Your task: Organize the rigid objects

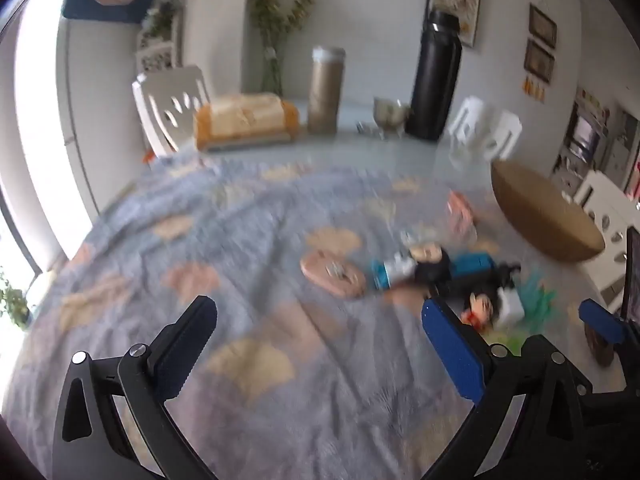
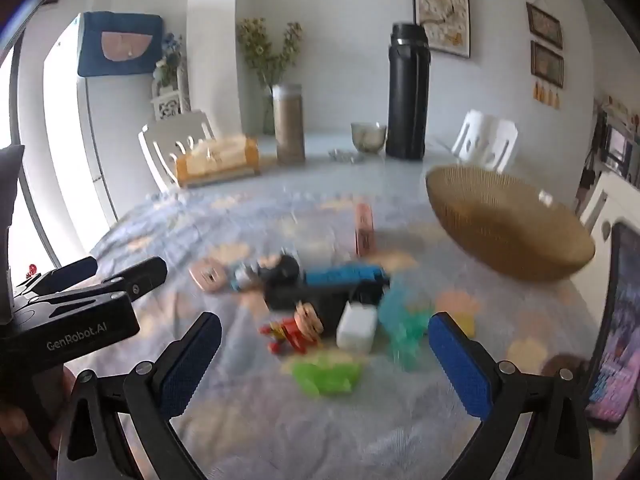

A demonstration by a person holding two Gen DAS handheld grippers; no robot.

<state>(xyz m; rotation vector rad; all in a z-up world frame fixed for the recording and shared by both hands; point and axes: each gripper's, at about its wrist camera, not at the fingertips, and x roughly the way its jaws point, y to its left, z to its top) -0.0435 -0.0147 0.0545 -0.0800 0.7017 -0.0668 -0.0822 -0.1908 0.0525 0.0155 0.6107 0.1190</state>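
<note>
A blurred heap of small toys lies on the blue patterned tablecloth [image 2: 280, 432]. It includes a pink round piece [image 2: 206, 276], a blue box [image 2: 344, 274], a white cube [image 2: 358, 328], a red figure [image 2: 292, 332], a teal translucent piece [image 2: 404, 320] and a green piece [image 2: 326, 372]. A pink box [image 2: 364, 228] stands behind the heap. A wicker basket [image 2: 508, 224] sits at the right. My right gripper [image 2: 324, 320] hangs open just short of the heap, holding nothing. My left gripper [image 1: 316, 306] is open over bare cloth, left of the pink round piece [image 1: 332, 276] and the white cube [image 1: 510, 306].
At the table's far edge stand a black flask [image 2: 408, 92], a tan canister [image 2: 289, 124], a tissue box [image 2: 218, 160] and a metal bowl [image 2: 368, 136]. White chairs [image 2: 486, 140] surround the table. A dark screen [image 2: 616, 320] leans at the right edge.
</note>
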